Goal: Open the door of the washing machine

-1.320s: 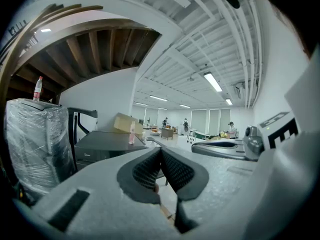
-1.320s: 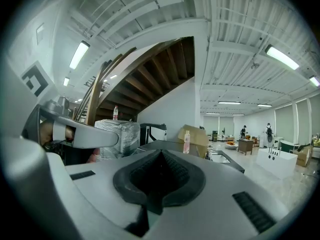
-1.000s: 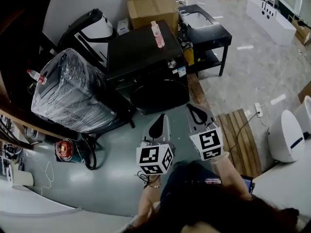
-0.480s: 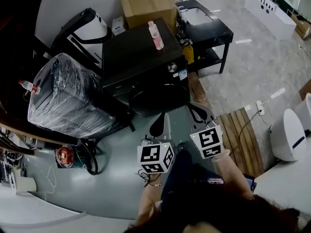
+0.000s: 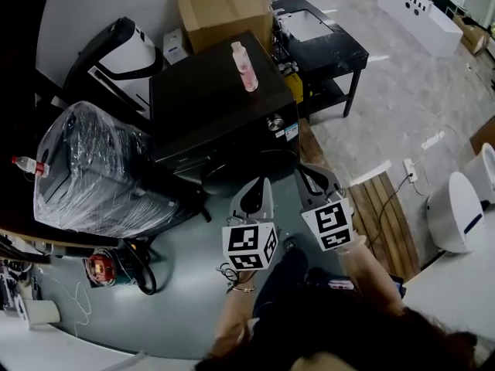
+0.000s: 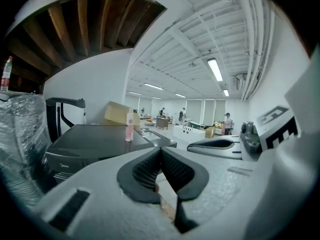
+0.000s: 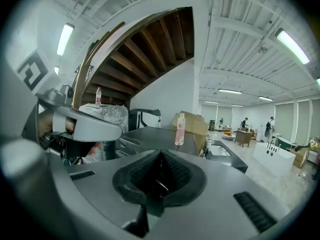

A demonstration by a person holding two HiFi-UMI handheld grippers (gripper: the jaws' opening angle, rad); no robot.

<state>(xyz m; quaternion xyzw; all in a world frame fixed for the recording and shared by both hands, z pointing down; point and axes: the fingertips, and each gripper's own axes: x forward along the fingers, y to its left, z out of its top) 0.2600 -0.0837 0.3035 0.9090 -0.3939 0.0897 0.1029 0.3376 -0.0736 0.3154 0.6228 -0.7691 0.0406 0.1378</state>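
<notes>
Washing machine [image 5: 209,103]: dark front-loader on the floor, against the wall, centre of head view. Its round door [image 5: 232,170] faces the person, looks closed, lower part hidden behind the claws. Can't make out a handle or latch from here. Dial knob [image 5: 272,122] sits at the front top corner. Pink bottle [image 5: 244,66] stands upright on the lid, near the back edge, so any tug on the door should be gentle or the bottle may tip.

Left claw [image 5: 261,185] and right claw [image 5: 311,175] are side by side, just in front of the door, not touching it as far as I can tell. Both point at the machine front and slightly down, likely lined up for a reach at the door edge. Left claw [image 6: 160,151]: pads pressed together, nothing held. Right claw [image 7: 160,156]: same, closed and empty. Judgement: approach stage, door not yet opened; a claw must spread before it can hook the door.

Around: plastic-wrapped appliance [image 5: 97,168] to the left, cardboard box [image 5: 220,10] behind, black desk [image 5: 317,41] to the right.
</notes>
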